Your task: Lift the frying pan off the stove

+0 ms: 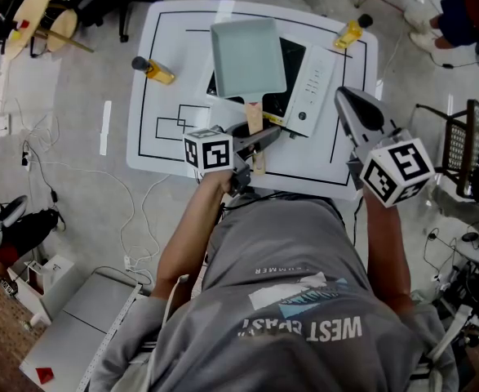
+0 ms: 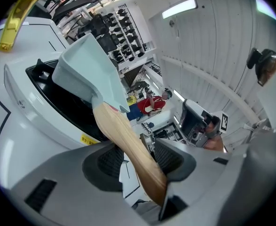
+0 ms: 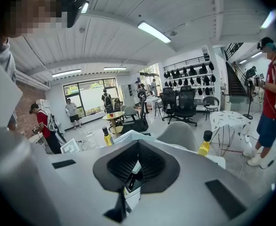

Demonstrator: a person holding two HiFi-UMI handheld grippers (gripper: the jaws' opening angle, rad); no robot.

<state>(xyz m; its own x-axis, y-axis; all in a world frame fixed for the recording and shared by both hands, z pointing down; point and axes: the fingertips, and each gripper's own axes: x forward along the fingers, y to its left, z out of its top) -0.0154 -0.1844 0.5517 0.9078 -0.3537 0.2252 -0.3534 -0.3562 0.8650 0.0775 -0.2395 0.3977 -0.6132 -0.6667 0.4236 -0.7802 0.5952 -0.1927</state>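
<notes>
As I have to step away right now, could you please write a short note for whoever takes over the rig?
Left gripper: shut on the wooden handle of the pan.
Right gripper: shut, empty, over the right edge of the table.
Pan: above the stove; I cannot tell whether it has cleared the top.
Done: the grasp.
Left: lift the pan clear of the stove.

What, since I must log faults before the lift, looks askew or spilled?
Nothing spilled or damaged. Only the frying pan sits off-centre, overhanging the stove's far edge, its wooden handle clamped in the left gripper's jaws.
</notes>
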